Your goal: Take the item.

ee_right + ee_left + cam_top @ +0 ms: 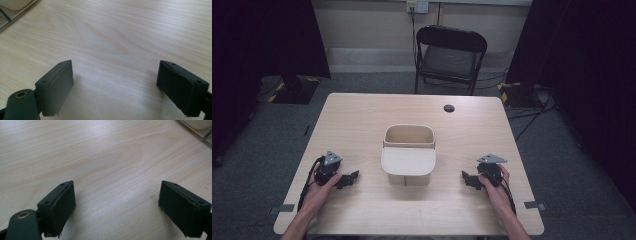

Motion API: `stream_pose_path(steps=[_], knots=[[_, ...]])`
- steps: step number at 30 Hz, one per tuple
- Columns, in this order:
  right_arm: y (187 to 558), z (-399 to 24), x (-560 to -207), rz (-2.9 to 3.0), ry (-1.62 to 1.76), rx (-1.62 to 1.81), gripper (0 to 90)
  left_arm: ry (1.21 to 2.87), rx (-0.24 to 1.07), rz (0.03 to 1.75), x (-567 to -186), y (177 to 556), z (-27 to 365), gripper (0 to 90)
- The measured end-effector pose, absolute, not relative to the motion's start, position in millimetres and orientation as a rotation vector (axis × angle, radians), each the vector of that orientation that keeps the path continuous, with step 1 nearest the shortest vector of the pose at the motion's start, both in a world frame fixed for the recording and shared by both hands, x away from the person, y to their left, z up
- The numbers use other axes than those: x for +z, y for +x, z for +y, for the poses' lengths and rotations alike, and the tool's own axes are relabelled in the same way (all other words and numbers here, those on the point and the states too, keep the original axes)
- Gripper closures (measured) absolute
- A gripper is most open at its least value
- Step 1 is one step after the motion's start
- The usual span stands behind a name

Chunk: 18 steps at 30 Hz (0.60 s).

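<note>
Wooden table (362, 120), both hands flat, left claw (351, 178) and right claw (467, 180) agape.

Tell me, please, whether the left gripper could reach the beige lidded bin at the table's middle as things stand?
Probably yes: bare tabletop separates the left gripper from the bin, and its jaws stand open.

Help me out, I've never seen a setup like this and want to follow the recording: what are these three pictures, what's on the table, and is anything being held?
A person sits at a wooden table holding a hand-operated two-jaw tool in each hand: the left gripper and the right gripper. The high view looks down from above the person. The other two come from cameras riding on each gripper, looking along its black jaws. A beige bin with its lid hanging open stands mid-table, between the grippers. Both grippers are open and hold nothing. A folding chair stands beyond the table.
</note>
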State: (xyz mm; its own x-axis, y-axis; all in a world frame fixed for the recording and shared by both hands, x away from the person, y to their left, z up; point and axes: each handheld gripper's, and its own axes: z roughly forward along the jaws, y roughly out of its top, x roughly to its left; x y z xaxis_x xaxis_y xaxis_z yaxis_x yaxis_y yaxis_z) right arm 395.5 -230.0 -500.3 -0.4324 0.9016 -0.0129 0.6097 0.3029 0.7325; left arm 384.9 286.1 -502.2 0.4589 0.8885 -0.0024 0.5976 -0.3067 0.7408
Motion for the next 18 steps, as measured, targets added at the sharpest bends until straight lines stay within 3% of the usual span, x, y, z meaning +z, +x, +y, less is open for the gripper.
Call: stream_pose_path(steps=[18], knots=[[395.6,-230.1,-500.3,2.152,1.344,0.927,13.2,2.001,0.534,1.252,-497.8,381.8,289.8,15.9]])
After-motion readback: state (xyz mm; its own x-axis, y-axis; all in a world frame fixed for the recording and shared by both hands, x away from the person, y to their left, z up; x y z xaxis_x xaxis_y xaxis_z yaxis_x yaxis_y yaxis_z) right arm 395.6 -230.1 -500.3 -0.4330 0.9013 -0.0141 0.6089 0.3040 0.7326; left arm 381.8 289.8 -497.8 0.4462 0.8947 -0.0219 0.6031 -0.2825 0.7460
